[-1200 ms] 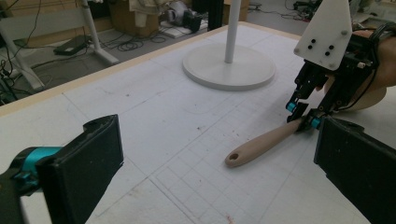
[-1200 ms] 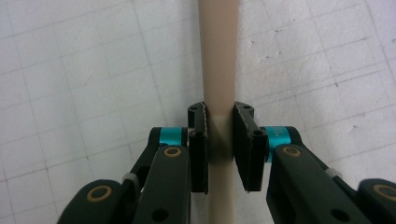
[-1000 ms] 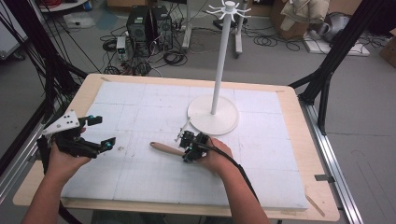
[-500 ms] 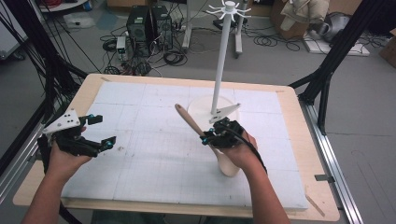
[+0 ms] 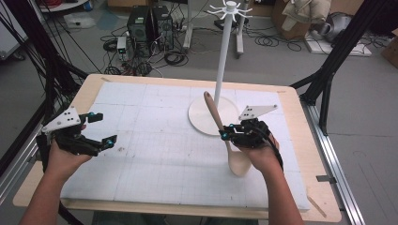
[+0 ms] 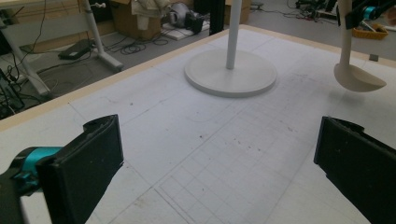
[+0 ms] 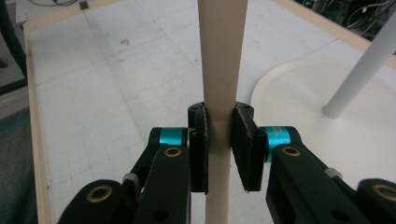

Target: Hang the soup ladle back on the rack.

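While spanning most of the frame, wooden-edged table [image 5: 300, 105] topped with a gridded white mat [image 5: 155, 140]. Toward its far right, white hanging stand [image 5: 224, 61] — round base [image 6: 230, 72] flat on the mat, slim pole rising to a ring of hooks [image 5: 229, 9].

Just in front of that base, wooden spoon [image 5: 220, 126] lifted clear of the mat, handle tilted up toward the pole, bowl [image 6: 359, 78] hanging low near the wrist. Right gripper [image 7: 219, 140] clenched on the spoon's handle, pads [image 7: 245, 140] pressing either side of it. Left gripper [image 6: 215, 163] released, jaws wide with nothing between them, hovering over the mat's left side, well apart from the stand.

Step in hand, by the look of it: carrying the spoon toward the stand to hang it. Next move likely calls for raising the spoon much higher — hooks sit far above the gripper — then bringing the handle's end to a hook; whether the handle has a hole, not discernible.
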Action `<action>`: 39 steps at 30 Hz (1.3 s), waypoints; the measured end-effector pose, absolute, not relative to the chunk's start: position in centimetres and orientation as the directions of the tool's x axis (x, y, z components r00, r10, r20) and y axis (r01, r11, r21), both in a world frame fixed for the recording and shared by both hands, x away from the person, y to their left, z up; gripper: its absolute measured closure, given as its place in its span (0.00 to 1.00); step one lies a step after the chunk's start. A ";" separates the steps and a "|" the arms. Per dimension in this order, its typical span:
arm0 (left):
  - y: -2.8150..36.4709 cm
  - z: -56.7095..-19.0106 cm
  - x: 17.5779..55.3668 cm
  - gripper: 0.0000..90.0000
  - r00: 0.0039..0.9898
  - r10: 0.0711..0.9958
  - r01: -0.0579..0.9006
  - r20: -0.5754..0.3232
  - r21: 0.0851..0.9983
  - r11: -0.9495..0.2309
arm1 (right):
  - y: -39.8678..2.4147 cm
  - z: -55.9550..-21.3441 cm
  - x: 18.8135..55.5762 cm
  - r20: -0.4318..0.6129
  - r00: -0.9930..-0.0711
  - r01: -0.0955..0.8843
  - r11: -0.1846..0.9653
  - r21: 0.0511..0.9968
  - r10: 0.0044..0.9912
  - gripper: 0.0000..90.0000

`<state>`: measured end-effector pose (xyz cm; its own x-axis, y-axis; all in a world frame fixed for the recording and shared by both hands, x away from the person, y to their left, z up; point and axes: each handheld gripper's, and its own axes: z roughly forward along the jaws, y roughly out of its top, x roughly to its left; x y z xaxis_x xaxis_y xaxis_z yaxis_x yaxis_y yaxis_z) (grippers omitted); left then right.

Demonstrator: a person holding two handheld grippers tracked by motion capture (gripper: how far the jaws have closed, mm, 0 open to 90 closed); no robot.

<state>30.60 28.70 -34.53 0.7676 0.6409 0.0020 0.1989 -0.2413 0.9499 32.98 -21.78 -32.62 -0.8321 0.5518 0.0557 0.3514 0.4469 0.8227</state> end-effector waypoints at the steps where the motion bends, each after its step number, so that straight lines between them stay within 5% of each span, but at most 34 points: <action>1: 28.7 -34.5 30.6 0.02 0.769 0.640 0.199 0.002 0.950 -0.241 | -22.0 -32.3 33.0 0.052 -0.831 0.347 0.442 0.827 0.554 0.87; 25: 29.3 -34.5 30.9 0.02 0.773 0.635 0.194 -0.002 0.953 -0.233 | -27.6 -22.4 36.8 0.021 -0.732 0.316 0.313 0.896 0.681 0.87; 39: 29.7 -34.7 31.6 0.02 0.766 0.643 0.205 -0.006 0.950 -0.235 | -28.8 -19.7 40.1 0.026 -0.707 0.317 0.284 0.905 0.707 0.87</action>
